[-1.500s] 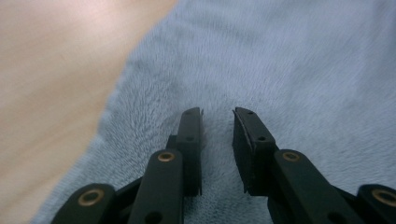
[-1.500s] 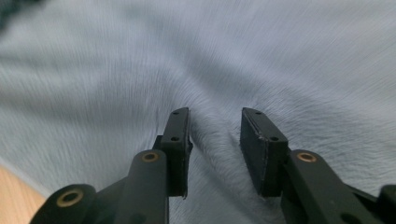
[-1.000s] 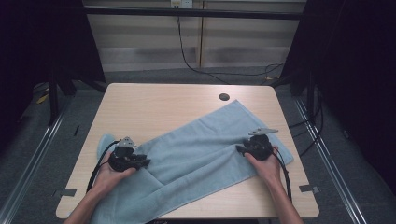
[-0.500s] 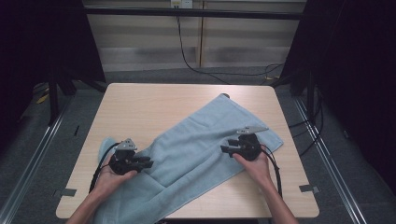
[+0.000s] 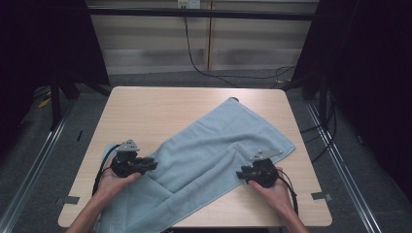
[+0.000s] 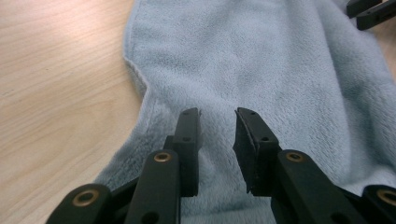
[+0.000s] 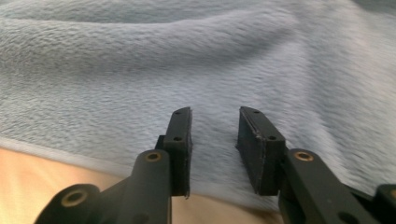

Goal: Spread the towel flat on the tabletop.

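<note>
High view: left gripper (image 5: 151, 164) and right gripper (image 5: 241, 173), jaws spread and gripping nothing, over blue towel (image 5: 214, 145); left's just opening, right's closing.

Two black jaws of the right gripper (image 7: 214, 140) stand parted just over the near hem of a pale blue towel (image 7: 187, 60), having just been closing, with a visible gap between them. The plush cloth rises in soft folds beyond; light wooden tabletop (image 7: 42, 172) shows at lower left.

Bare tabletop (image 5: 145, 109) beyond the towel (image 5: 218, 145) (small dark knob (image 5: 234, 99) at far edge)
</note>
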